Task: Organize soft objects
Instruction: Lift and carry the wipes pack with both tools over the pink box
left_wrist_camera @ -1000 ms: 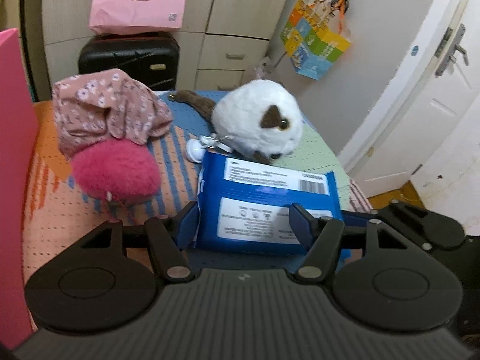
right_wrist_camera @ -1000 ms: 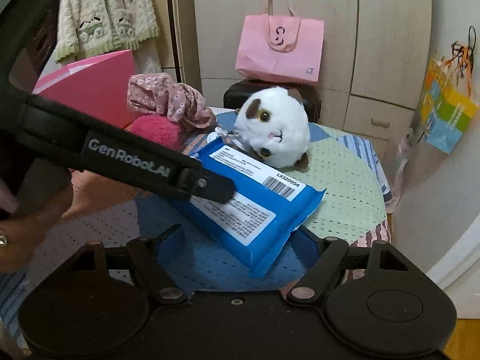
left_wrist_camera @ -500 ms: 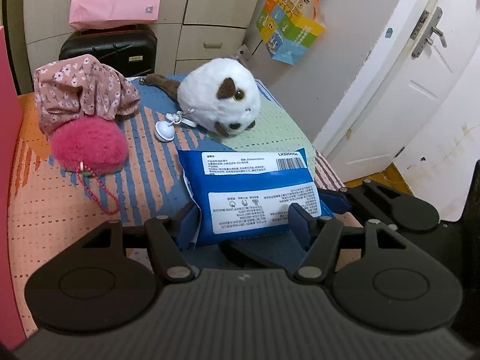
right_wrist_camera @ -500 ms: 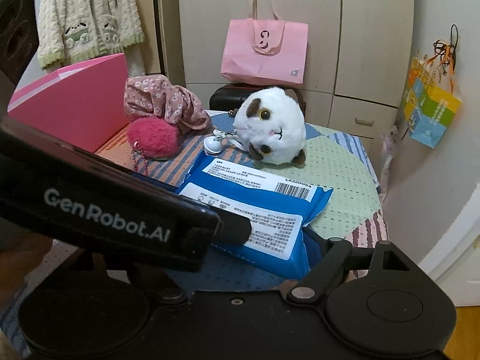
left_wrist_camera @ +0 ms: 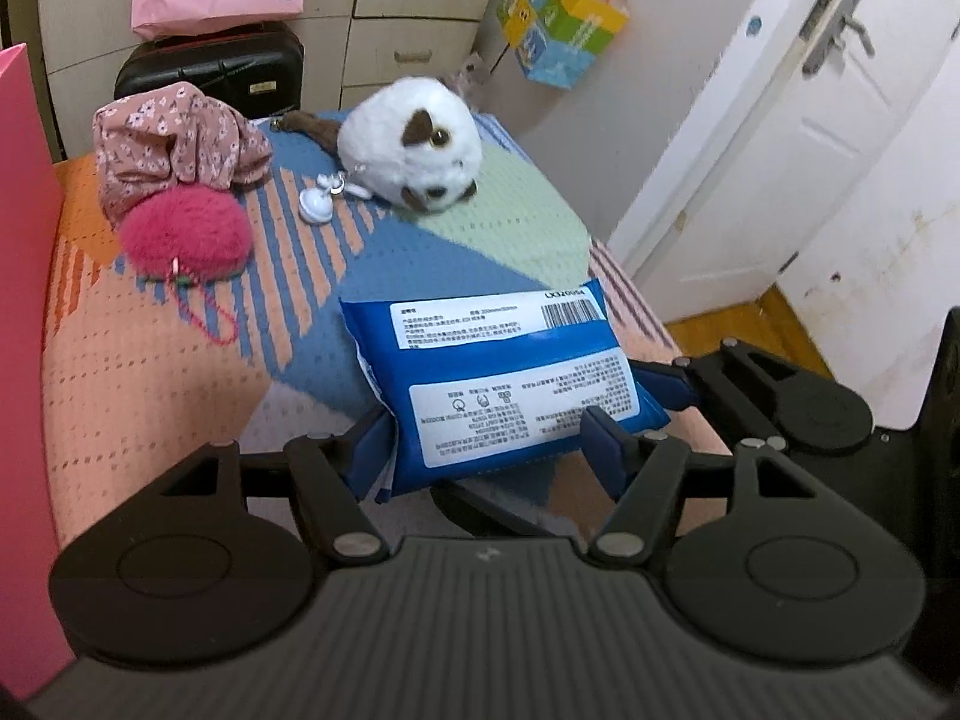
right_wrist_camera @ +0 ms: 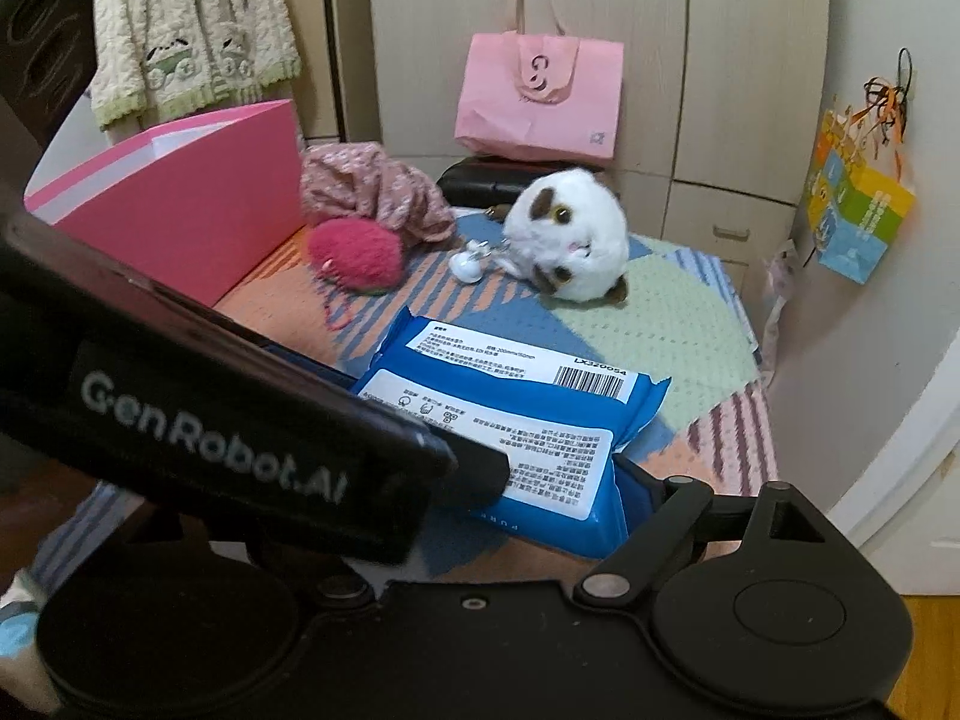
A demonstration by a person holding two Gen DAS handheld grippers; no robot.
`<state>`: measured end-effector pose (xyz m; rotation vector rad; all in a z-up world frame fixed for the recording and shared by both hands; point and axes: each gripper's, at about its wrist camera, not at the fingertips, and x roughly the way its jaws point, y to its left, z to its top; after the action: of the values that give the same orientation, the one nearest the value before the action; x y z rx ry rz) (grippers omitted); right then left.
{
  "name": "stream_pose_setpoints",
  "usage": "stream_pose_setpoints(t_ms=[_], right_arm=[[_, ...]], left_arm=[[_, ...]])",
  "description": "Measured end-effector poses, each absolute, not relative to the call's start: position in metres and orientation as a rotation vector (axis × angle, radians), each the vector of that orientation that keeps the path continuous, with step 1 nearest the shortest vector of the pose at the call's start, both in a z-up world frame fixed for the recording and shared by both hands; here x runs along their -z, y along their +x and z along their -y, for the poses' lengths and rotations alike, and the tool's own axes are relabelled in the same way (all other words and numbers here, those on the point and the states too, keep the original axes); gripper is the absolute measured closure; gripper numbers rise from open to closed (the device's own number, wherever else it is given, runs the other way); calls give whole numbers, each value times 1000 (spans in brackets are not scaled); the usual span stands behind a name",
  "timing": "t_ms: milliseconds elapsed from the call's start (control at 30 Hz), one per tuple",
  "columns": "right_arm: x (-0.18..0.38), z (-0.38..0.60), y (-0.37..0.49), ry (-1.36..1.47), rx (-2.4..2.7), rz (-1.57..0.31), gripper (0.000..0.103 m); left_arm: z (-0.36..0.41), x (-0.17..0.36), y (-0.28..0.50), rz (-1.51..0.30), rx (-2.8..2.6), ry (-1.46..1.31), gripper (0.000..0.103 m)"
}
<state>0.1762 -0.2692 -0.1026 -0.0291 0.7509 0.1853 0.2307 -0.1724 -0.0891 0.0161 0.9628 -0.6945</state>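
Blue soft pack (left_wrist_camera: 510,384) with white printed labels sits at the near right part of the patterned tabletop (left_wrist_camera: 156,372), pinched on both sides by the left claw (left_wrist_camera: 486,450). Right claw (right_wrist_camera: 600,504): one finger lies against the pack's near right corner; the left unit hides the other finger, so its state cannot be determined. Farther back lie a white plush toy (left_wrist_camera: 414,150), a red fuzzy pouch (left_wrist_camera: 186,231) and a floral cloth (left_wrist_camera: 174,147), touching the pouch. Pink box (right_wrist_camera: 174,198) stands at the left edge.
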Motion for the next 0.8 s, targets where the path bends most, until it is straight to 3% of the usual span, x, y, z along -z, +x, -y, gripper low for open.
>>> stream_pose_setpoints(t_ms=[800], right_arm=[[48,212,95,-252,-204,-699,11]], left_arm=[[125,41,155,-942,766,63,38]])
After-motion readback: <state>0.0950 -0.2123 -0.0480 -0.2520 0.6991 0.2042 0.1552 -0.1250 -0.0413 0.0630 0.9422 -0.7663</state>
